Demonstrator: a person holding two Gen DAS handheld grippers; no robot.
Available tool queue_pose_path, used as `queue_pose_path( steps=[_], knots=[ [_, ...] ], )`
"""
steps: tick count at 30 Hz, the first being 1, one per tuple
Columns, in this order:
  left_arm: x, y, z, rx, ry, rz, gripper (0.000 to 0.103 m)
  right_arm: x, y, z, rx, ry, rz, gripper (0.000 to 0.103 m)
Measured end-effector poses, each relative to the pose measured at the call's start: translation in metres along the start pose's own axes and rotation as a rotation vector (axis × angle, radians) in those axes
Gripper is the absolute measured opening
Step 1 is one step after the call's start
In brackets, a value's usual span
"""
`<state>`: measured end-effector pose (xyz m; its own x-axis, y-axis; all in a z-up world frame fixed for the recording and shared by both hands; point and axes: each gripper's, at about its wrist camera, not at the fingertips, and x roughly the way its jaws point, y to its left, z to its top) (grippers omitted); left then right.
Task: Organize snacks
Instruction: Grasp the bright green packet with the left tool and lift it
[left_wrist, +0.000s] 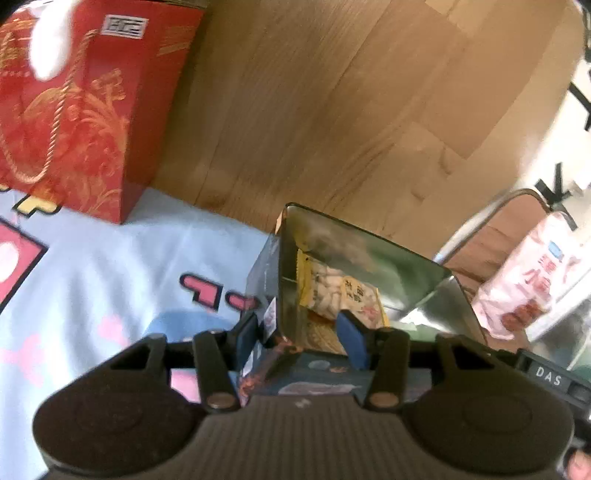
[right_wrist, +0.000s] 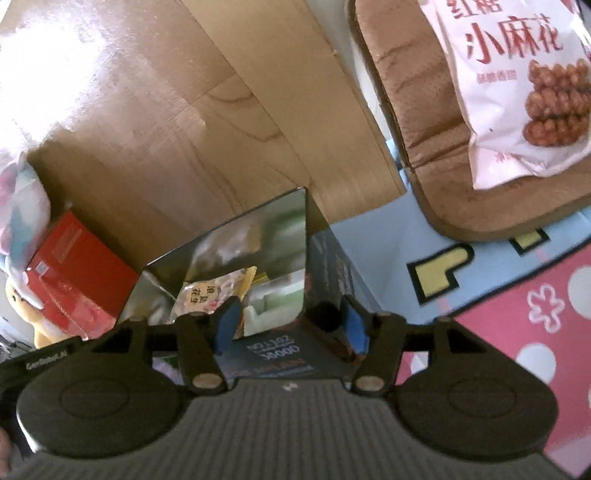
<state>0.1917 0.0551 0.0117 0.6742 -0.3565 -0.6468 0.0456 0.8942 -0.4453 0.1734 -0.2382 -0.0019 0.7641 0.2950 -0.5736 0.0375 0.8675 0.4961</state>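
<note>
A dark tin box (left_wrist: 280, 280) with a shiny inside stands on the blue mat; it also shows in the right wrist view (right_wrist: 328, 258). Small snack packets (left_wrist: 340, 291) lie inside it, seen too in the right wrist view (right_wrist: 207, 295). My left gripper (left_wrist: 301, 339) is shut on the box's left corner wall, one finger outside, one inside. My right gripper (right_wrist: 291, 325) is shut on the box's right corner wall in the same way. A white and pink bag of twisted dough snacks (right_wrist: 517, 85) lies on a brown cushion (right_wrist: 424, 122).
A red gift bag with gold rope handles (left_wrist: 74, 107) stands at the left on the mat. A red box (right_wrist: 74, 269) and a plush toy (right_wrist: 22, 299) lie left of the tin. Wooden floor (left_wrist: 332, 92) stretches behind. The patterned blue and pink mat (right_wrist: 517, 295) is underneath.
</note>
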Motion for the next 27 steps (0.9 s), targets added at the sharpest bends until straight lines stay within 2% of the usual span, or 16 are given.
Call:
queue_pose_path(
  steps=[2,4,7,10,12,13,16,19,23,25,27],
  knots=[
    [-0.009,0.000,-0.009,0.019,-0.011,-0.006,0.050,-0.010,-0.001,-0.010,-0.005,-0.007,0.006,0.062],
    [-0.019,-0.002,-0.018,0.049,-0.014,-0.013,0.058,-0.022,0.000,-0.022,-0.003,-0.016,0.017,0.064],
    [-0.035,0.003,-0.025,0.056,-0.010,-0.063,0.060,-0.034,0.003,-0.032,-0.032,-0.033,0.017,0.066],
    [-0.071,0.025,-0.036,0.014,-0.089,-0.067,0.060,-0.056,0.009,-0.039,-0.085,-0.132,-0.042,0.067],
    [-0.090,0.044,-0.045,-0.018,-0.115,-0.056,0.060,-0.078,0.014,-0.049,-0.112,-0.200,-0.022,0.067],
    [-0.096,0.055,-0.052,-0.041,-0.110,-0.049,0.061,-0.085,0.020,-0.058,-0.135,-0.204,0.021,0.068],
    [-0.101,0.081,-0.069,-0.113,-0.062,-0.040,0.060,-0.082,0.054,-0.086,-0.342,-0.085,0.149,0.067],
    [-0.101,0.095,-0.082,-0.168,-0.018,-0.070,0.058,-0.067,0.094,-0.119,-0.588,-0.004,0.212,0.067],
    [-0.099,0.091,-0.088,-0.157,0.012,-0.089,0.055,-0.033,0.134,-0.156,-0.821,0.113,0.231,0.068],
    [-0.094,0.086,-0.089,-0.138,0.035,-0.100,0.053,-0.017,0.146,-0.160,-0.857,0.158,0.200,0.071],
    [-0.087,0.084,-0.093,-0.140,0.067,-0.112,0.048,-0.007,0.154,-0.161,-0.876,0.149,0.139,0.081]
  ],
)
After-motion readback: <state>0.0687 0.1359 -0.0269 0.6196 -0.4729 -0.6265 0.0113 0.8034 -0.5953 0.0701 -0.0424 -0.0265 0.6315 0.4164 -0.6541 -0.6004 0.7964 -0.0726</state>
